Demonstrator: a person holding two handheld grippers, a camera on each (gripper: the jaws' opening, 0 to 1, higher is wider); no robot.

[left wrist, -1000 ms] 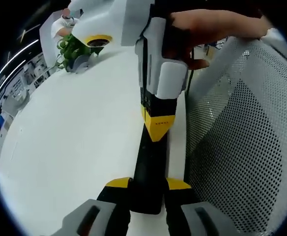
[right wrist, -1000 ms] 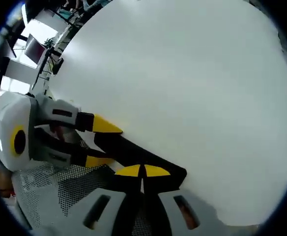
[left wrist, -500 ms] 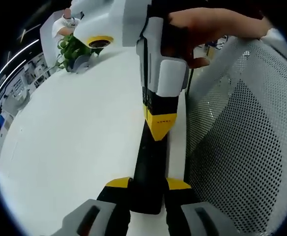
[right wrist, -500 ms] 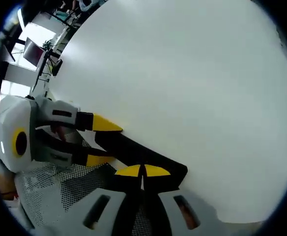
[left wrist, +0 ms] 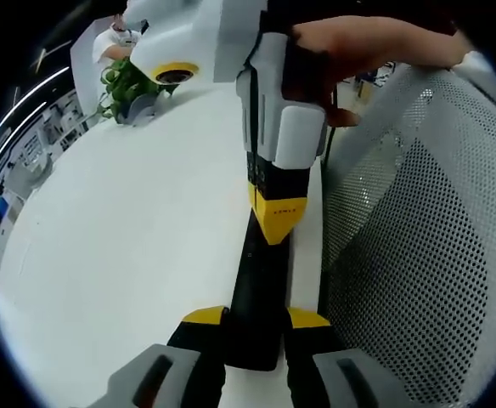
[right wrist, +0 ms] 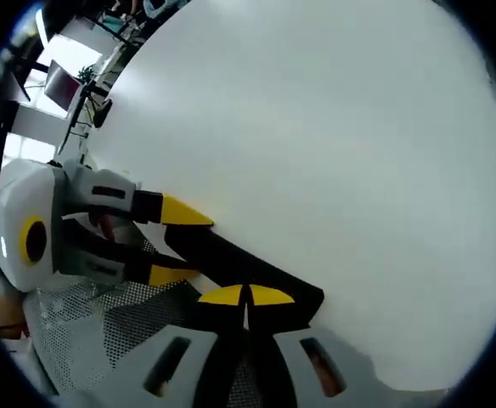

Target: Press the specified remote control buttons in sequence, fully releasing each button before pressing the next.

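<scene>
Left hand-held gripper (left wrist: 256, 319): yellow-tipped jaws clamped on the near end of the slim black remote control (left wrist: 261, 280), one tip on each side of it; in the right gripper view it comes in at 9 o'clock (right wrist: 176, 246), its two tips astride the remote's far end.
Right hand-held gripper (right wrist: 246, 295): yellow tips drawn together, touching the top face of the remote (right wrist: 239, 272); in the left gripper view it descends from 12 o'clock (left wrist: 273, 223), its closed tip planted on the remote's middle, a person's hand (left wrist: 358, 47) wrapped round its white body.
Black remote control: lies flat on the white surface (left wrist: 129, 229) near the edge, running from 6 towards 12 o'clock in the left gripper view.
White mesh chair back (left wrist: 418, 246): just beside the surface edge, at 3 o'clock.
Green potted plant (left wrist: 129, 89): far end of the surface, at 11 o'clock, well apart from the remote.
</scene>
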